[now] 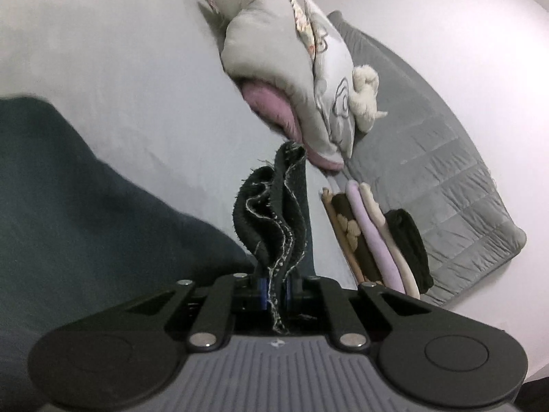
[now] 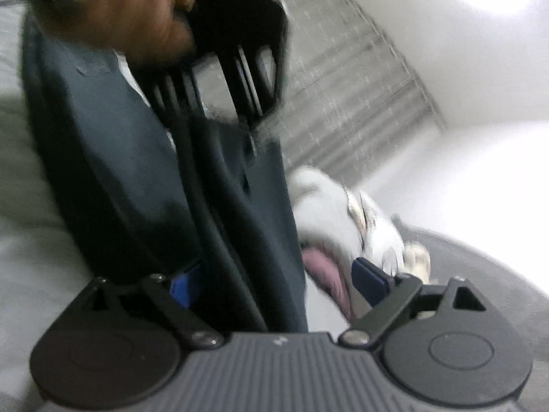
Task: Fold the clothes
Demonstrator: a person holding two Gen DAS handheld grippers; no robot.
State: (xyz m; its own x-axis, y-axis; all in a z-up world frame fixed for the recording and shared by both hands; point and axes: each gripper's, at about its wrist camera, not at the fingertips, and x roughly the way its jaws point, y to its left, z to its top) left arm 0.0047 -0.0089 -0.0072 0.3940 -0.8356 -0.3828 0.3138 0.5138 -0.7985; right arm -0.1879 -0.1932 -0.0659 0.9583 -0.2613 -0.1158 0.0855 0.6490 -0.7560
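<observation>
You work in home bedroom. Evidence: bed (image 1: 120, 68) with pale sheet; grey quilted blanket (image 1: 446, 158) spread over far side; pillows (image 1: 267, 51) piled at head, one with flower print; small cream plush toy (image 1: 365, 92) beside them; stack of folded garments (image 1: 377, 237) on mattress. Plain white wall (image 1: 446, 10) behind.

Both wrist views aimed forward along fingers, close over bed (image 1: 103, 51); pillow pile (image 1: 274, 51) (image 2: 329, 202) shared.

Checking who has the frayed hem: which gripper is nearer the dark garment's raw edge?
Left. The left gripper is shut on the frayed hem; the right gripper stands open around another part of the dark garment.
</observation>
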